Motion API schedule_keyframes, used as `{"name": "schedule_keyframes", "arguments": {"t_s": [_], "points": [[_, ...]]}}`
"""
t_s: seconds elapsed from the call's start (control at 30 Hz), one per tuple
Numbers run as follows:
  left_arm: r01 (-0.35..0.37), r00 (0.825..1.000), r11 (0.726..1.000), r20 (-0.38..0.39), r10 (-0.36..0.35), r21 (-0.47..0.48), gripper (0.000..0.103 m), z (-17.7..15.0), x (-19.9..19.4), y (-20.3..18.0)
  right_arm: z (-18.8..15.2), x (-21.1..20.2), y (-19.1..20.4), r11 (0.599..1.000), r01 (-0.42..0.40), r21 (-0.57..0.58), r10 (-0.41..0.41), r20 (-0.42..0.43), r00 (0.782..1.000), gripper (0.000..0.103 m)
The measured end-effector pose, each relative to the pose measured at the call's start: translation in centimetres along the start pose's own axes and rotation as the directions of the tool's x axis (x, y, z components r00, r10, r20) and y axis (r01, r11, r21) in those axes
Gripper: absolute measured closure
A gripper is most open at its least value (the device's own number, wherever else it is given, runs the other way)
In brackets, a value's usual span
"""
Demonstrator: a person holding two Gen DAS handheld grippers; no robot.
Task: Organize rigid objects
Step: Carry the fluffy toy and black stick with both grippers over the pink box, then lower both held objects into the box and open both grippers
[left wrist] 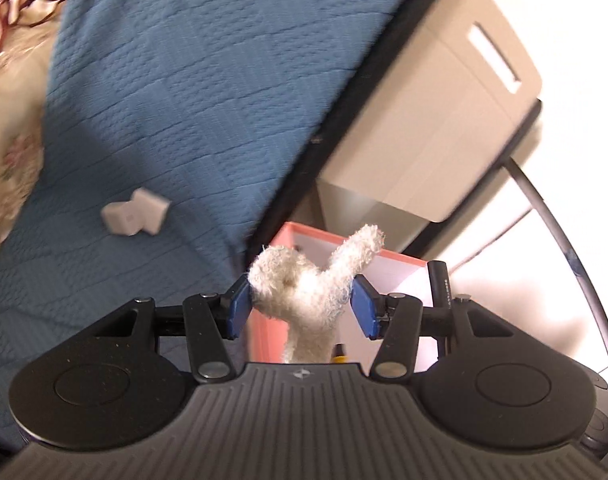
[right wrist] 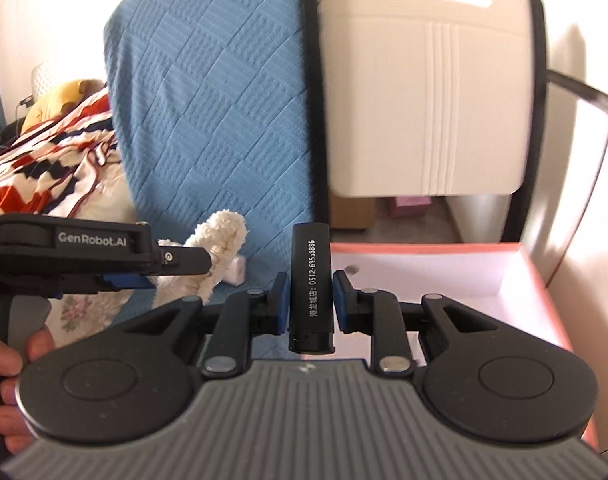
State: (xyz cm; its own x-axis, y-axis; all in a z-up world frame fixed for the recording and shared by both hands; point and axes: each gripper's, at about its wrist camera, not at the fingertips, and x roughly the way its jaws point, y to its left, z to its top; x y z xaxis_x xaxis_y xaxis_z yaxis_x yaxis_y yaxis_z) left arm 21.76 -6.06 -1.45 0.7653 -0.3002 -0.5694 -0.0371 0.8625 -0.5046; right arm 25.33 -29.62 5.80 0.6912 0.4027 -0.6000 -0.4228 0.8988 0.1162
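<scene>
Blue quilted cover (left wrist: 191, 92) fills most of both views, motion-blurred in the left wrist view.

Left wrist view only: a small white block (left wrist: 135, 212) lies on the cover, well apart from the gripper. Right wrist view shows just a sliver of something white (right wrist: 236, 270) behind the toy; cannot tell if it is the same piece.

Right wrist view only: a striped red, white and navy blanket (right wrist: 51, 160) at far left with a yellow plush (right wrist: 65, 94) beyond it, and the person's hand (right wrist: 7, 364) on the left gripper's handle. It also shows more of the box (right wrist: 542, 276): pink rim, white inside, just beyond the right gripper and beside the cover.

Surroundings: a beige panel (right wrist: 424, 100) with a slot handle stands behind the box. A dark curved bar (left wrist: 560, 240) runs past on the right.

Left gripper (left wrist: 301, 306): blue pads closed narrow on a fluffy white toy (left wrist: 304, 284), one limb sticking up, another hanging down. The toy is held over the near corner of the box, hiding part of the rim.

Right gripper (right wrist: 307, 300): pads clamped on a black stick (right wrist: 310, 280) printed with white digits, held upright, at the box's left edge. Its top shows in the left wrist view.
</scene>
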Motion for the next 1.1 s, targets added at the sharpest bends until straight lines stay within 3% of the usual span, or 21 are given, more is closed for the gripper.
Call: {"name": "schedule_keyframes", "arguments": {"t_s": [0.2,0.47,0.7,0.87,1.1], "points": [[0.040,0.998,0.999,-0.040,-0.039,0.025,0.045,0.3,2.3,-4.7,-0.2,-1.1,-3.7,0.998,0.056,0.033,-0.056,-0.005,0.998,0.077],[0.064,0.988,0.995,-0.142,-0.054,0.071,0.044,-2.2,6.8,-8.9,-3.2,-0.9,-9.6,0.987,0.109,0.120,-0.097,-0.102,0.990,0.077],[0.047,0.977,0.995,-0.212,-0.027,0.091,0.044,-4.8,10.3,-10.7,-6.6,0.8,-13.8,0.969,0.157,0.192,-0.115,-0.212,0.970,0.077],[0.041,0.959,0.993,-0.283,-0.009,0.108,0.044,-6.6,12.8,-10.9,-9.5,2.1,-16.1,0.950,0.188,0.250,-0.112,-0.290,0.950,0.077],[0.018,0.948,0.991,-0.318,0.025,0.130,0.044,-8.0,14.0,-10.8,-11.8,3.3,-17.1,0.938,0.199,0.285,-0.095,-0.343,0.935,0.077]]}}
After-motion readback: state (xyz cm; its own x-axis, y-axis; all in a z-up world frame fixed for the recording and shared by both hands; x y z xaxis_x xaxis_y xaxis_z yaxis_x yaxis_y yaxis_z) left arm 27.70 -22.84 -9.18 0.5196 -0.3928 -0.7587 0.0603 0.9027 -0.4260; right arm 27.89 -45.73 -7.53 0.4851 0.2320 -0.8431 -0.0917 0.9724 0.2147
